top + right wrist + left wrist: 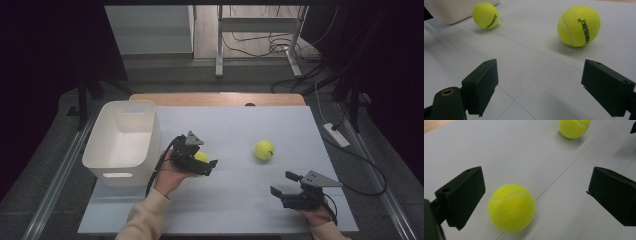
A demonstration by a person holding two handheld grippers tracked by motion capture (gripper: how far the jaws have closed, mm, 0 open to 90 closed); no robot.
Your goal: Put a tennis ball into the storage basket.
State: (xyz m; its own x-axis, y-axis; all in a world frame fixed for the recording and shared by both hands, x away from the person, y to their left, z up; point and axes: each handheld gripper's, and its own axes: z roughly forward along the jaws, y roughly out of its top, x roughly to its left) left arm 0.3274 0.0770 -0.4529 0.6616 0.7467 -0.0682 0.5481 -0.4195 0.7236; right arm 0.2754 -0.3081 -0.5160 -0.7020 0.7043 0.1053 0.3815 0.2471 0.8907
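The place looks like a lab or test room set up for recording. A table (pixel 240 200) with a plain pale grey sheet over its wooden top stands between dark curtains (pixel 45 60), with the metal legs of a frame (pixel 219 45) behind it. Loose cables (pixel 270 47) lie across the bare floor, and a power strip (pixel 336 135) sits beside the table.

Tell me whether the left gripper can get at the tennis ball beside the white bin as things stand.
Probably yes. The left gripper is open, and the near tennis ball lies on the table between its fingers, touching neither, with nothing in between.
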